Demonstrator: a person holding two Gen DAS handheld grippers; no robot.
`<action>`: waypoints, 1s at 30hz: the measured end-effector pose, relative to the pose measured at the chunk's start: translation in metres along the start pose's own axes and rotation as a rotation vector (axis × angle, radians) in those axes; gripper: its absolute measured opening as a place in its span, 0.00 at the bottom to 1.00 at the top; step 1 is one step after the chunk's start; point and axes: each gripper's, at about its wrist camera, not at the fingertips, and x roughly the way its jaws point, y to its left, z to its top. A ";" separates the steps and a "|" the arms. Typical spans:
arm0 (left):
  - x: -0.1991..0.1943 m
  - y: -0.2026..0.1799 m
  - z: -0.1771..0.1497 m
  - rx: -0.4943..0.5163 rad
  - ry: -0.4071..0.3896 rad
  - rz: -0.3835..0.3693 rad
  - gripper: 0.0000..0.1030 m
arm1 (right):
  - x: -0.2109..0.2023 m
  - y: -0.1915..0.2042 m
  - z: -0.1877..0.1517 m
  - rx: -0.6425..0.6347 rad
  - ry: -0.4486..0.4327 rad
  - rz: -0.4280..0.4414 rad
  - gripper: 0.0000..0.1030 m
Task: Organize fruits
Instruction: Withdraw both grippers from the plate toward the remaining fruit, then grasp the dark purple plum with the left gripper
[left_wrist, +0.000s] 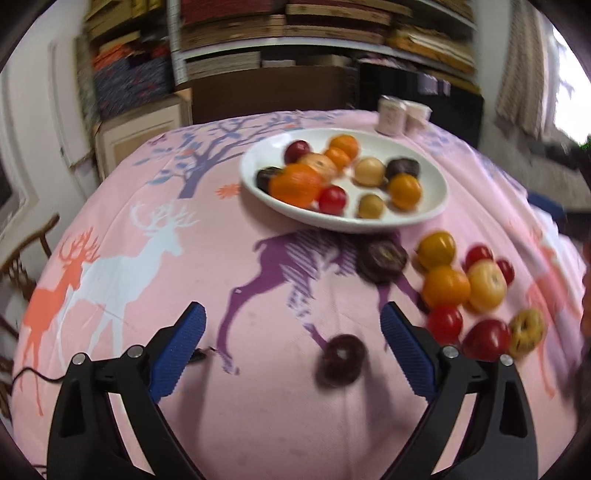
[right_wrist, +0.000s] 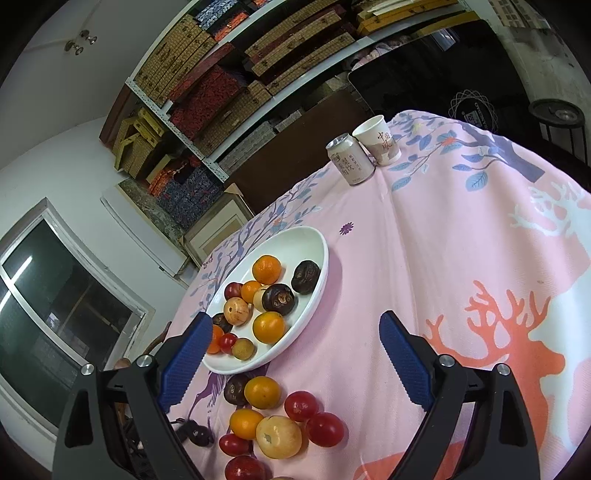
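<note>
I have both tools spread wide and carrying nothing: the left gripper hangs over the pink tablecloth, and the right gripper looks across the same cloth toward the white plate.

In the left view the plate sits at about 12 o'clock, already holding oranges, red fruits and dark ones. A loose cluster lies at 3 o'clock on the cloth. Nearest my left fingers is a small dark purple fruit, alone at roughly 5 o'clock between the jaws, blurred so its surface is hard to read. A second dark fruit rests just beside the plate's near rim.

I judge the lone purple fruit small, light and round, likely to roll on the soft cloth and to bruise if pinched hard. I would close on its widest middle, across the sides, with the ribbed blue pads square to it and only gentle pressure.
</note>
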 end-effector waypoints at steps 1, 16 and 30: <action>-0.001 -0.002 -0.001 0.009 -0.001 -0.011 0.86 | 0.000 -0.002 0.000 0.003 0.001 0.001 0.90; 0.011 0.004 -0.010 -0.035 0.104 -0.145 0.47 | 0.004 0.000 -0.003 -0.016 0.021 -0.018 0.90; 0.014 0.015 -0.009 -0.090 0.117 -0.171 0.29 | 0.002 0.018 -0.030 -0.209 0.073 -0.158 0.90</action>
